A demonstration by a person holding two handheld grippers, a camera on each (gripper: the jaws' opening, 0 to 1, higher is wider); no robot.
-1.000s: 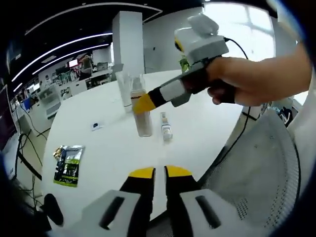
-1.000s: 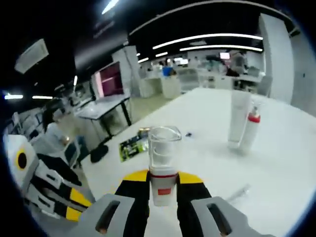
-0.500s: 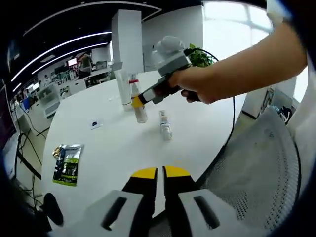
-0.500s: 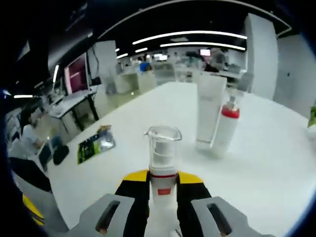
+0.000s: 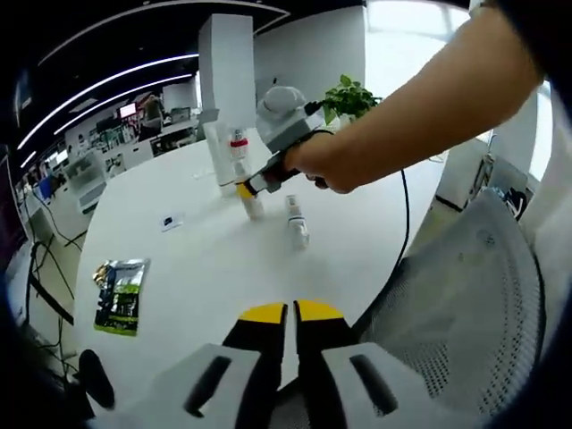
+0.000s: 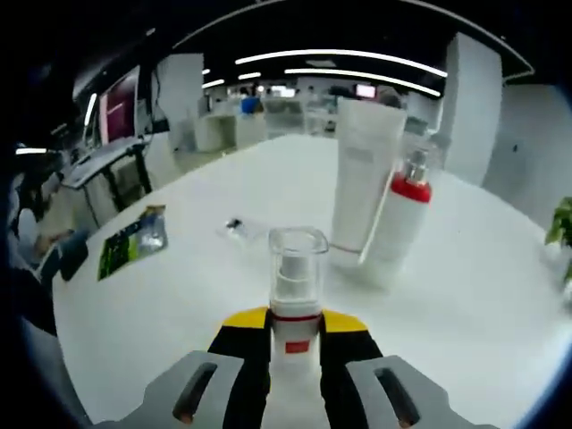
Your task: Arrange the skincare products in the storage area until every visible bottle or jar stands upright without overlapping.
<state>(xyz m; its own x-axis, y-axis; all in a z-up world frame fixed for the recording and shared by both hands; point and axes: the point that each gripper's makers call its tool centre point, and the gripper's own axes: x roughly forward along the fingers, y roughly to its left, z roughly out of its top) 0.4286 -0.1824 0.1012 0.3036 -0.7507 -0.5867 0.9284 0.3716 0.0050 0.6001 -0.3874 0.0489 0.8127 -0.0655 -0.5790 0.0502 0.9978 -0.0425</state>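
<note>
My right gripper [image 6: 295, 322] is shut on a small clear-capped pump bottle [image 6: 294, 277], held upright just in front of a tall white tube [image 6: 365, 183] and a red-collared spray bottle [image 6: 402, 223] leaning against it. In the left gripper view a person's hand holds the right gripper [image 5: 255, 185] over the white table [image 5: 206, 268], with the pump bottle [image 5: 253, 206] in it, close to the tube [image 5: 217, 154] and spray bottle [image 5: 238, 147]. A small bottle [image 5: 297, 225] lies on its side nearby. My left gripper [image 5: 290, 313] stays shut and empty at the table's near edge.
A green packet [image 5: 119, 295] lies near the table's left edge, also seen as the green packet [image 6: 132, 239]. A small sachet [image 5: 168, 220] lies mid-table. A mesh chair [image 5: 474, 295] stands at the right. A potted plant [image 5: 349, 98] sits at the far side.
The right gripper has carried the pump bottle farther across the table, close up to the tube and spray bottle. The left gripper has barely moved.
</note>
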